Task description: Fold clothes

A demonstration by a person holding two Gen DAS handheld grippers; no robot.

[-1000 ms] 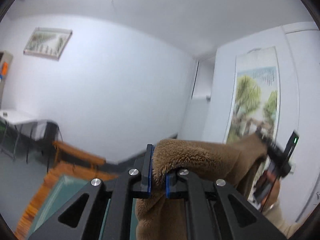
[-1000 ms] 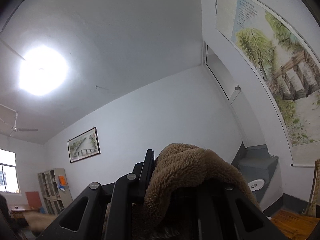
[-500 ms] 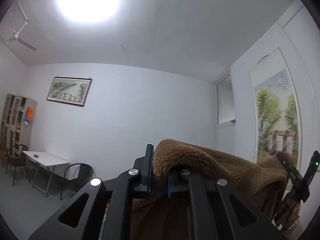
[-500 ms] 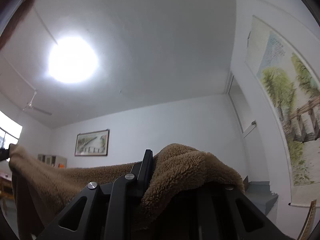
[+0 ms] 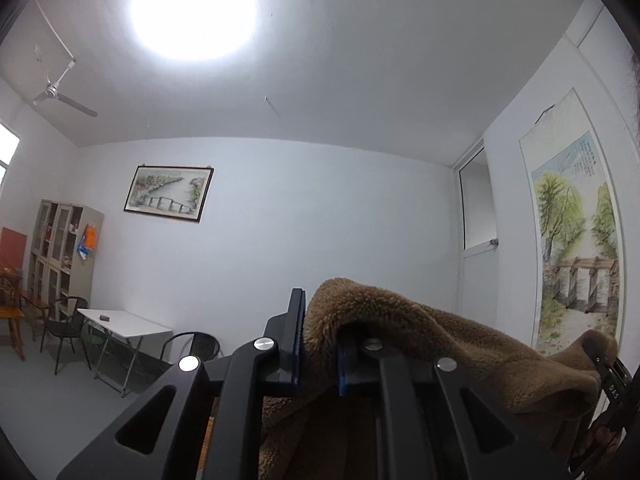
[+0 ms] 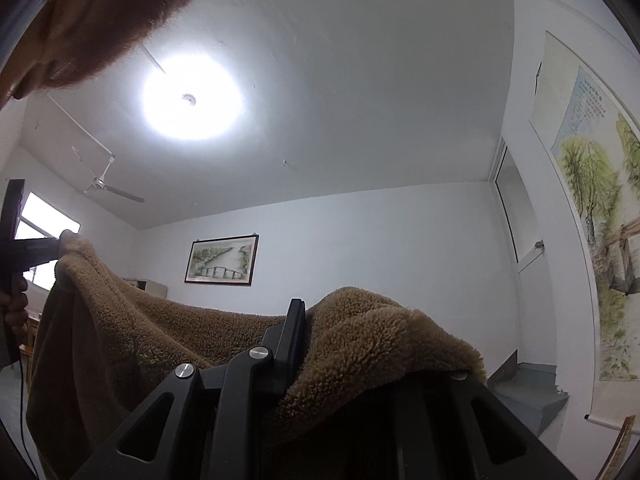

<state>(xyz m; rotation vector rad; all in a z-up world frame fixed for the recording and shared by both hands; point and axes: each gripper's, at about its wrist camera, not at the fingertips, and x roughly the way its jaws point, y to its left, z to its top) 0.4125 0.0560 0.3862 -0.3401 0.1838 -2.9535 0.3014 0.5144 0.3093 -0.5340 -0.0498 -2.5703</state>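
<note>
Brown fleece garment [image 5: 460, 344] hangs stretched between both units: left hand-held gripper [image 5: 318, 344] pinches one edge, right hand-held gripper [image 6: 316, 344] pinches the other, both raised.

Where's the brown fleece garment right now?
The brown fleece garment is held up in the air, stretched between the left gripper and the right gripper, jaws clamped on it.

Garment [image 5: 460, 344] draped over left hand-held gripper [image 5: 318, 350], trailing to 3 o'clock, table [image 5: 132, 326] at 9 o'clock, scroll [image 5: 576, 248] at 2 o'clock.

Framed picture [image 5: 169, 193], ceiling fan [image 5: 60, 94], scroll [image 5: 576, 240]
</note>
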